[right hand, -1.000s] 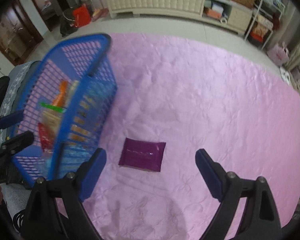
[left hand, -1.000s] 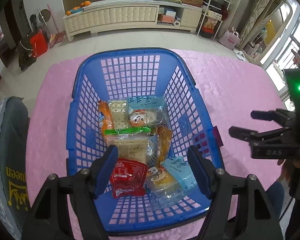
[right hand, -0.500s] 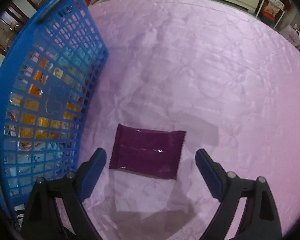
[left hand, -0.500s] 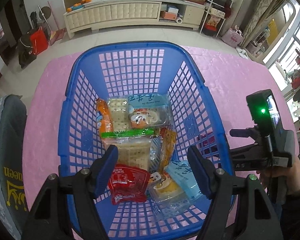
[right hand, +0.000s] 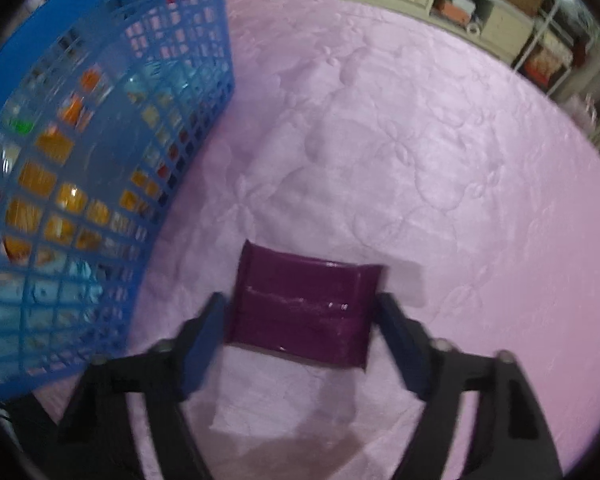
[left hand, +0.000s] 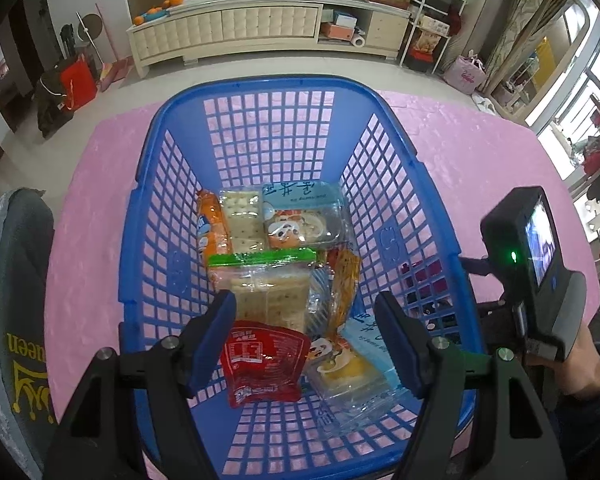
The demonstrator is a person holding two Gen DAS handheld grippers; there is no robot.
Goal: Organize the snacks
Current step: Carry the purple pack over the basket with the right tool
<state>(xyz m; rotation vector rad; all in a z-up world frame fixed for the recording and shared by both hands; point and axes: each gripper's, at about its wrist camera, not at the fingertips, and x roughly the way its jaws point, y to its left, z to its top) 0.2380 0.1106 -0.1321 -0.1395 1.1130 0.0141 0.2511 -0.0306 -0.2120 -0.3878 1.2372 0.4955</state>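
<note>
A blue plastic basket [left hand: 156, 184] stands on the pink table and holds several snack packs, among them a red pouch [left hand: 262, 362] and cracker packs [left hand: 268, 296]. My left gripper [left hand: 306, 340] is open and empty, hovering above the basket's near end. A dark purple snack packet [right hand: 304, 308] lies flat on the pink cloth just right of the basket [right hand: 80, 160]. My right gripper [right hand: 300, 332] is low over the packet, its jaws straddling it, close to both short edges but not shut. The right gripper [left hand: 528, 276] also shows in the left wrist view, beside the basket.
The pink quilted tablecloth [right hand: 420, 140] stretches right of the packet. A grey chair back [left hand: 8, 320] is at the table's left edge. A cream cabinet [left hand: 240, 32] stands across the room.
My right gripper has come down toward the purple packet and its jaws have narrowed around it. My left gripper has shifted slightly forward over the basket.
</note>
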